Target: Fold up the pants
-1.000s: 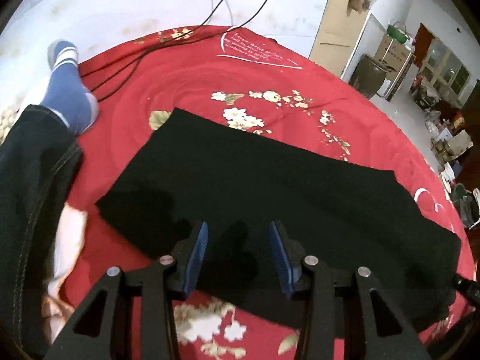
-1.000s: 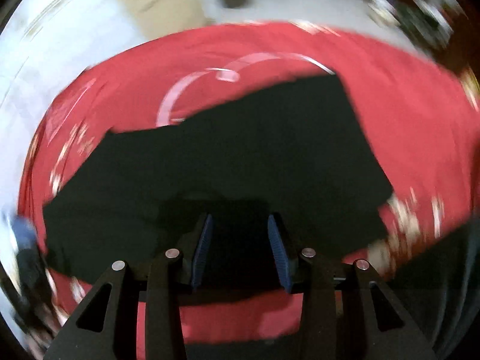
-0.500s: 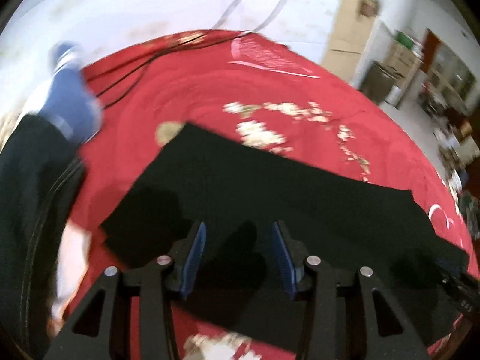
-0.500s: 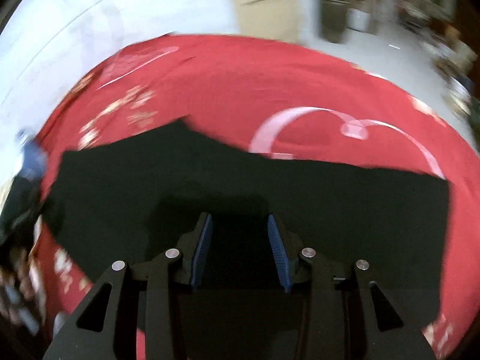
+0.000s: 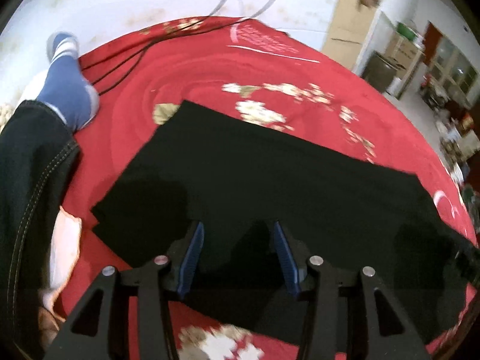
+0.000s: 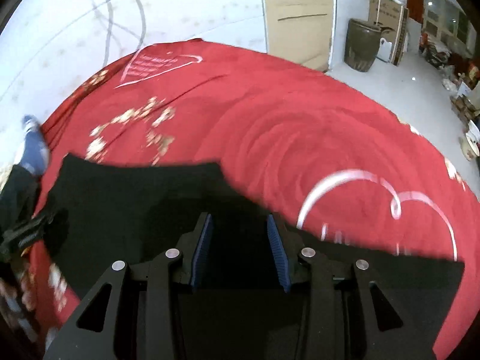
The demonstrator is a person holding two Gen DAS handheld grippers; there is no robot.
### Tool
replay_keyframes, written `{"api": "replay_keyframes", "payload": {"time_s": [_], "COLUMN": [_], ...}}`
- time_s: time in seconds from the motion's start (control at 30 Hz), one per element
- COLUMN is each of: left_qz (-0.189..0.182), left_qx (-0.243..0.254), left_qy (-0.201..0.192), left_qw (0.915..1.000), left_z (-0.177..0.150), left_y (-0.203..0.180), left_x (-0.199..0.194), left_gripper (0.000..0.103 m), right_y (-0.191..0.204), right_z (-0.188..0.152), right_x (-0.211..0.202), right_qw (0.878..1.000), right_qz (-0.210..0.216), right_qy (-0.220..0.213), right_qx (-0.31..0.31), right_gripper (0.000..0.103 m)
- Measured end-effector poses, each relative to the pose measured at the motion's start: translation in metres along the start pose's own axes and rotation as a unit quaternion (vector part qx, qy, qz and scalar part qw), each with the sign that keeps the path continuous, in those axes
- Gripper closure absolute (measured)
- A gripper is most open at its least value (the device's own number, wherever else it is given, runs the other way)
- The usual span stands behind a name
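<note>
Red floral blanket [image 5: 192, 90] is covering the floor, with black pants [image 5: 270, 180] lying flat across its middle. Person's jeans-clad leg [image 5: 27, 180] and blue sock [image 5: 69, 96] are resting at the blanket's left edge, cables [image 5: 126, 60] trailing nearby. Left gripper [image 5: 237, 255] has just been opening, empty, above the pants. Right gripper [image 6: 240, 249] is hovering partly open, holding nothing.

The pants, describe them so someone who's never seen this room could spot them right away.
A big red blanket with pale flowers covers the floor. On its middle lie the pants, a flat, long black slab of cloth under both grippers. They are the only plain black shape on the red, with no pattern at all.
</note>
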State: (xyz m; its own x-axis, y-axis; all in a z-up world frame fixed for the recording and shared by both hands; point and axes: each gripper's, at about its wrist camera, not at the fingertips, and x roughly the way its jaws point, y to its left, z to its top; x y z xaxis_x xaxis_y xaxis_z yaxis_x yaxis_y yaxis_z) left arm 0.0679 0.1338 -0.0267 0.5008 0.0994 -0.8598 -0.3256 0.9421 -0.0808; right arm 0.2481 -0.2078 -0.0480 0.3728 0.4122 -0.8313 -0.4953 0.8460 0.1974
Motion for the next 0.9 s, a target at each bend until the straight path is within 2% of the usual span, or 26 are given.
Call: {"api": "replay_keyframes", "payload": {"time_s": [0.1, 0.13, 0.17, 0.27, 0.37, 0.53, 0.67, 0.83, 0.9], "left_qz": [-0.007, -0.002, 0.009, -0.018, -0.024, -0.049, -0.053, -0.057, -0.061], "left_qx": [0.027, 0.035, 0.044, 0.046, 0.065, 0.102, 0.125, 0.129, 0.128], "left_qy": [0.023, 0.040, 0.036, 0.038, 0.027, 0.008, -0.007, -0.022, -0.025], "left_qw": [0.9993, 0.9986, 0.9983, 0.9980, 0.9972, 0.9936, 0.9908, 0.9898, 0.9895], "left_z": [-0.013, -0.017, -0.021, -0.025, -0.031, -0.039, -0.044, -0.040, -0.039], "left_y": [-0.011, -0.013, -0.016, -0.020, -0.028, -0.049, -0.059, -0.061, -0.062], "left_x": [0.005, 0.008, 0.004, -0.010, -0.027, -0.051, -0.065, -0.069, -0.070], "left_gripper": [0.052, 0.052, 0.052, 0.052, 0.052, 0.052, 0.052, 0.052, 0.052], "right_y": [0.008, 0.008, 0.009, 0.010, 0.014, 0.010, 0.007, 0.003, 0.005], "right_z": [-0.035, -0.042, -0.051, -0.045, -0.044, -0.066, -0.078, -0.084, -0.084], "right_x": [0.002, 0.005, 0.007, -0.003, -0.021, -0.039, -0.041, -0.047, -0.048], "right_qw": [0.999, 0.998, 0.996, 0.995, 0.996, 0.995, 0.994, 0.993, 0.994], "right_qz": [-0.006, -0.005, -0.006, -0.004, 0.001, 0.000, -0.002, -0.005, -0.004], "right_qy": [0.043, 0.060, 0.075, 0.080, 0.061, 0.057, 0.066, 0.064, 0.059], "right_qx": [0.021, 0.029, 0.038, 0.060, 0.066, 0.079, 0.093, 0.095, 0.091], "right_gripper": [0.064, 0.064, 0.063, 0.063, 0.063, 0.063, 0.063, 0.063, 0.060]}}
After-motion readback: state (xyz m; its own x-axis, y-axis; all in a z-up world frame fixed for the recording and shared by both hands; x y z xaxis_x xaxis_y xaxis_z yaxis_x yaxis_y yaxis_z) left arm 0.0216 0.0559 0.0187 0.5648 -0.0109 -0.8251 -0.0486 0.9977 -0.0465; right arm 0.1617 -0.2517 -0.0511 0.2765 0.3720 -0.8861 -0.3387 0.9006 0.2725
